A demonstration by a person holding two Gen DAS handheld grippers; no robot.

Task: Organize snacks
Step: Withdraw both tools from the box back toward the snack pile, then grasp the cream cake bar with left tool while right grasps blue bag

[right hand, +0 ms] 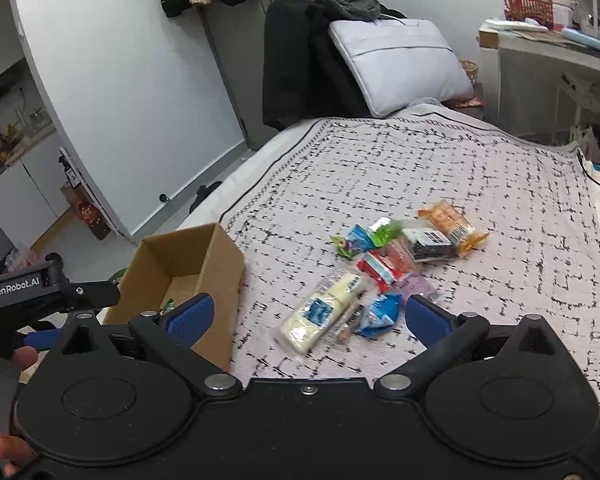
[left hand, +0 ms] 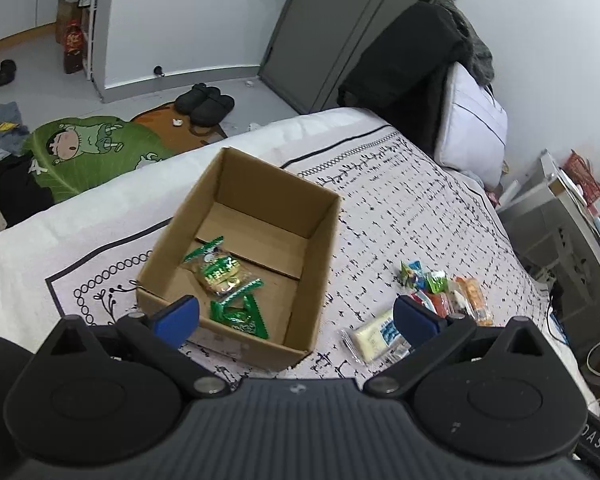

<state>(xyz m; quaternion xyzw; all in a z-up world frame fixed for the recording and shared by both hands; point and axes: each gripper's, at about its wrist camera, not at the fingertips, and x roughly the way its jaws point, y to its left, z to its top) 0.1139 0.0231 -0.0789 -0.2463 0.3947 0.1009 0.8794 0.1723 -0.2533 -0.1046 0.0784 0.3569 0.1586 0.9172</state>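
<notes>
My left gripper (left hand: 296, 318) and right gripper (right hand: 308, 318) both gape wide, holding nothing. One box (left hand: 320, 216) on the bed holds two green packets (left hand: 220, 274). Right of it lies a pile (right hand: 384, 268) of roughly nine snacks.

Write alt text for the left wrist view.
The open left gripper hovers over a cardboard box on a patterned bedspread; the box holds two green snack packets. More wrapped snacks lie loose right of the box.
</notes>
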